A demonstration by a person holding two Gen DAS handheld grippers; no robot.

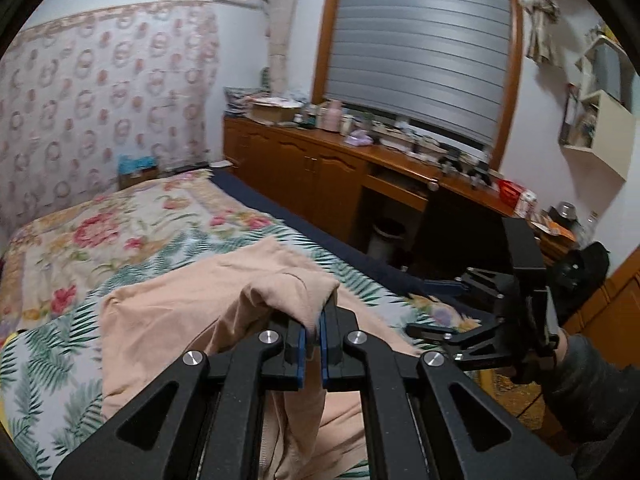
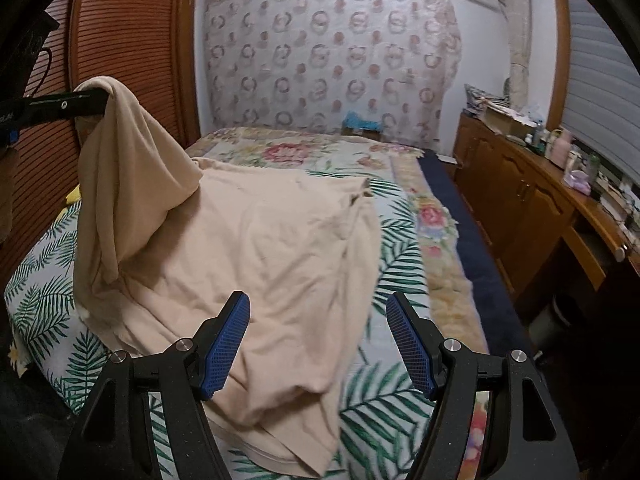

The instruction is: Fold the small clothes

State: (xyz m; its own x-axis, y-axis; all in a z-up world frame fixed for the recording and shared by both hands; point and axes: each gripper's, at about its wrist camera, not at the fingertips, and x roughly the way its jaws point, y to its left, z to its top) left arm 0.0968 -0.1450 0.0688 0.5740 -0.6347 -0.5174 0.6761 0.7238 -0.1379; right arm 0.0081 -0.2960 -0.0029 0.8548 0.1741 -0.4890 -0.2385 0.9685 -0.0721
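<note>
A peach garment [image 2: 260, 240] lies spread on the floral bedspread [image 2: 404, 280]. My left gripper [image 1: 314, 330] is shut on a fold of the peach garment [image 1: 188, 304] and holds that part lifted above the bed; in the right wrist view it shows at the far left [image 2: 96, 100] with the cloth hanging from it. My right gripper [image 2: 318, 344] is open and empty, just above the garment's near right edge. It also shows in the left wrist view [image 1: 460, 308] at the right, over the bed's edge.
A wooden cabinet and desk [image 1: 340, 160] cluttered with small items runs along the right of the bed, under a shuttered window [image 1: 420, 40]. A slatted wooden door [image 2: 120, 40] stands left of the bed. A dark blue strip [image 2: 460, 220] edges the bed's right side.
</note>
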